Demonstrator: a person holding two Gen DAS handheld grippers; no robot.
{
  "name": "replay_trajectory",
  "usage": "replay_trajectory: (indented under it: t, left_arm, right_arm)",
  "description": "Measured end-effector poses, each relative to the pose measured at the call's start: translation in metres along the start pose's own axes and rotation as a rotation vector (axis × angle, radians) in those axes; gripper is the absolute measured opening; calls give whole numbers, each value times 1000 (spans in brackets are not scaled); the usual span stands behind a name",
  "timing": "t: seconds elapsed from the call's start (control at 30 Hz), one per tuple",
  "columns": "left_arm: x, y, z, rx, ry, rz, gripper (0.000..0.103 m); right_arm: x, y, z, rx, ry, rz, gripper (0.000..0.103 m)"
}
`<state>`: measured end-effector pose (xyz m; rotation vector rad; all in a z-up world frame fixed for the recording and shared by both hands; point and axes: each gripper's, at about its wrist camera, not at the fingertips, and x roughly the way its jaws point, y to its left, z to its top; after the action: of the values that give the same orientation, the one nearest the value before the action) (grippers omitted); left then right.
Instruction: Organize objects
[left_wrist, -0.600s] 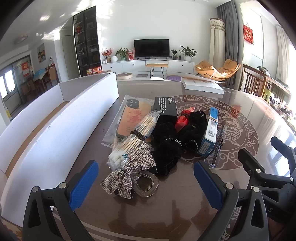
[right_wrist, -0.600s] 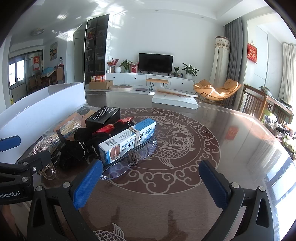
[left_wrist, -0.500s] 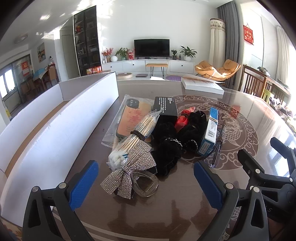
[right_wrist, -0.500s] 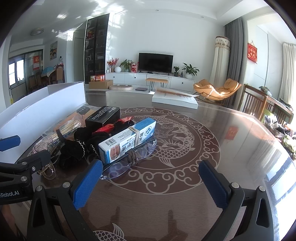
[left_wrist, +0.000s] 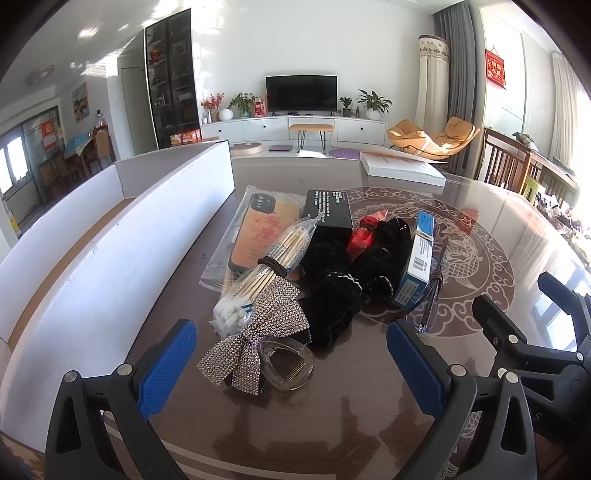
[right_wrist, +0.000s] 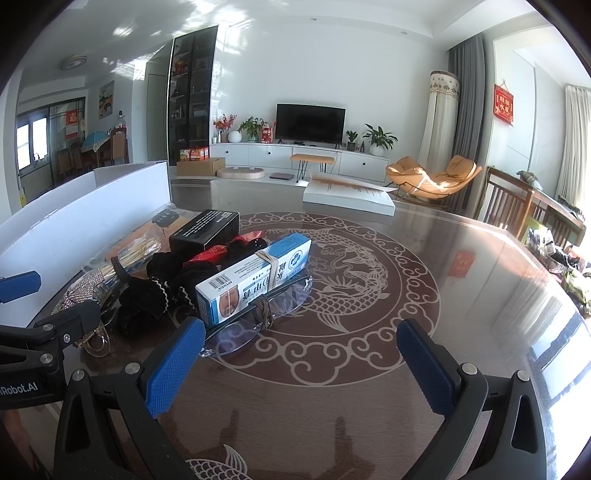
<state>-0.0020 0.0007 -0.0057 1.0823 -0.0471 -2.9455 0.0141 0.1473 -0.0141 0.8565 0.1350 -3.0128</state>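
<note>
Both the left gripper (left_wrist: 288, 363) and the right gripper (right_wrist: 301, 363) hover with jaws spread wide, empty, near the table's (right_wrist: 369, 406) front edge. The heap lies just beyond, beside the white box (left_wrist: 110, 266): rhinestone bow (left_wrist: 255, 332), clear claw clip (left_wrist: 286, 363), bagged cotton swabs (left_wrist: 258, 277), velvet scrunchies (left_wrist: 332, 299), toothpaste carton (right_wrist: 255, 273) banded to glasses (right_wrist: 255, 325). A careless pinch could likely snag neighbours, and slick plastic might slide on the glossy top.

Glossy dark desk (left_wrist: 332, 417) under the tongs, glittery rhinestone bow (left_wrist: 258, 332) between them, fuzzy black velvet scrunchies (left_wrist: 332, 295) beyond, matt cardboard box (left_wrist: 417, 262)
</note>
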Motion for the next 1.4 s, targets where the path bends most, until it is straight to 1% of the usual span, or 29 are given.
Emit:
replay_trajectory:
  t: [1.4]
  left_arm:
    - [4, -2, 0, 4, 11, -6, 103]
  right_arm:
    - [0, 1, 1, -3, 5, -2, 103]
